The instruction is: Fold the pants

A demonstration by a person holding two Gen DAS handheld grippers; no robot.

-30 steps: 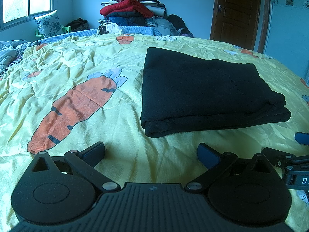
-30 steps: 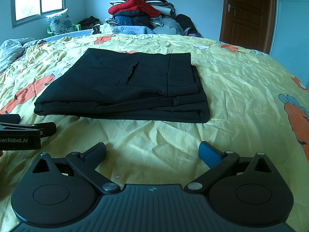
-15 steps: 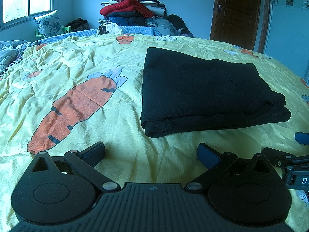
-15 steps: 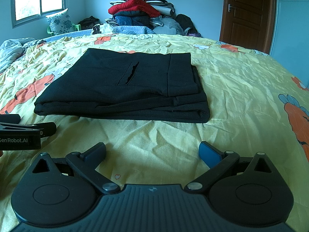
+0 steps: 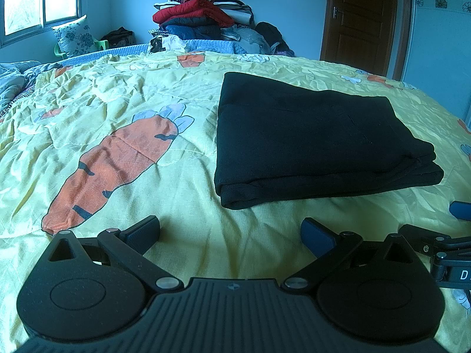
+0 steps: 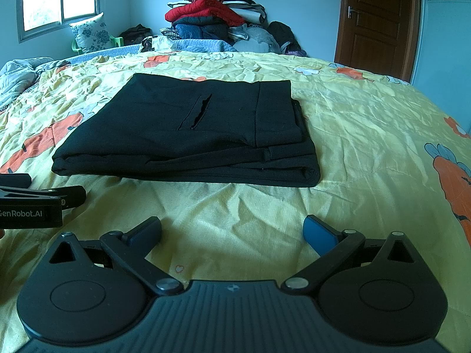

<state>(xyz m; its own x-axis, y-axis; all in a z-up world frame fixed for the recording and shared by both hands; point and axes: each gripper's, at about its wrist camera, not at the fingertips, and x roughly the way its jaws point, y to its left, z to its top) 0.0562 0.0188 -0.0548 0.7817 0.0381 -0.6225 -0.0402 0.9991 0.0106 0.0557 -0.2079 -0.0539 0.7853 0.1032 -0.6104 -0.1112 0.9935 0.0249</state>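
Pants of black knit fabric (image 5: pixel 318 141) lie folded into a flat, layered rectangle on the yellow bedspread printed with orange carrots (image 5: pixel 188 176), with a slit pocket opening showing on the top layer in the right wrist view (image 6: pixel 195 111). The left gripper (image 5: pixel 231 234) sits low over the bedspread just short of the near edge of the pants, its two fingers spread wide with nothing between them; the stack lies ahead and to its right, and a large orange carrot print (image 5: pixel 114 164) lies ahead and to its left. The right gripper (image 6: pixel 232 232) rests likewise near the bedspread in front of the pants' folded edge, its fingers spread apart and empty, apart from the cloth. Each gripper shows at the edge of the other's view: the right one at the far right of the left wrist view, the left one at the far left of the right wrist view. Beyond the bed, a heap of folded clothes topped by a red jacket (image 6: pixel 217 20) stands against the pale blue wall, beside a brown wooden door (image 6: pixel 379 20), with a floral cushion (image 6: pixel 91 32) under the window (image 6: pixel 59 0).
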